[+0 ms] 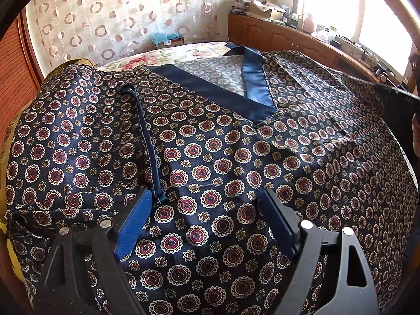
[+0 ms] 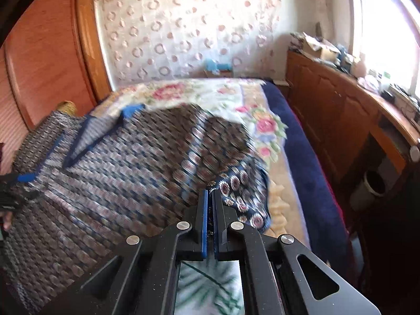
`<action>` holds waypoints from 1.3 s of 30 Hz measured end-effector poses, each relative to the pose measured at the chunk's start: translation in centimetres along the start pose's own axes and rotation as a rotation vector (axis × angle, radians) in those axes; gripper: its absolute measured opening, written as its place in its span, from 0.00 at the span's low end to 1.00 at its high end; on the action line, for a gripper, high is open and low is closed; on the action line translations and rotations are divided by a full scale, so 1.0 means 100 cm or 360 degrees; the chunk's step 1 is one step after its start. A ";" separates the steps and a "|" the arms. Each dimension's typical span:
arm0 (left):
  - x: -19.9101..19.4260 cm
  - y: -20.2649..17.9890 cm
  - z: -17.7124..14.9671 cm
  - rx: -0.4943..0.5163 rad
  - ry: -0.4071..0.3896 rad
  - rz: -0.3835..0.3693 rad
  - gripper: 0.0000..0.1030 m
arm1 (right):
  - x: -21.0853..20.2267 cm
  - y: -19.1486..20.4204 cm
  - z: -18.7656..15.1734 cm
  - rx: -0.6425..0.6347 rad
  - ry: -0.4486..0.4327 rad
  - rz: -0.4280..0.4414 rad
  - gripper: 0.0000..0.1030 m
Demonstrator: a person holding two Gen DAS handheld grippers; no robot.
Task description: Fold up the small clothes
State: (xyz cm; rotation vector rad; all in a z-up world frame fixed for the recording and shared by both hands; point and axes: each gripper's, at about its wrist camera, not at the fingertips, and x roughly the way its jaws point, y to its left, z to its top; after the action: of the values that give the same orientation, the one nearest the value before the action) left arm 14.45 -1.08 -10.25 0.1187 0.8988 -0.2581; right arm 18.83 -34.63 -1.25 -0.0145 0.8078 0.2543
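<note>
Satiny navy shirt (image 1: 223,157) with red medallions lies spread on the bed (image 2: 302,157); left gripper (image 1: 207,210) gapes above it, right gripper (image 2: 210,197) pinches its edge.

Floral bedspread (image 2: 265,126) with navy border (image 2: 312,183) on bed. Circle-patterned curtain (image 1: 110,18) behind, wooden wardrobe (image 2: 47,57) at left. Long wooden cabinet (image 2: 338,110) under bright window (image 1: 338,8), top cluttered with boxes and bottles
</note>
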 end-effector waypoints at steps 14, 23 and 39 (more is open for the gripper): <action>0.003 0.001 0.000 -0.0010 0.0020 0.0005 0.93 | 0.043 0.104 -0.006 -0.0280 0.0118 0.0272 0.03; 0.003 0.001 0.000 -0.0006 0.0023 0.0008 0.94 | 0.070 0.106 -0.006 -0.0258 0.0171 0.0238 0.11; 0.003 0.001 0.000 -0.0007 0.0024 0.0008 0.94 | 0.039 0.040 -0.008 0.0007 0.0150 0.0039 0.52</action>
State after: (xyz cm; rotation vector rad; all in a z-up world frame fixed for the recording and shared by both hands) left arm 14.67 -1.03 -10.49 0.1191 0.9139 -0.2506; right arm 19.95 -29.97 -4.25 -0.0125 0.9026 0.2768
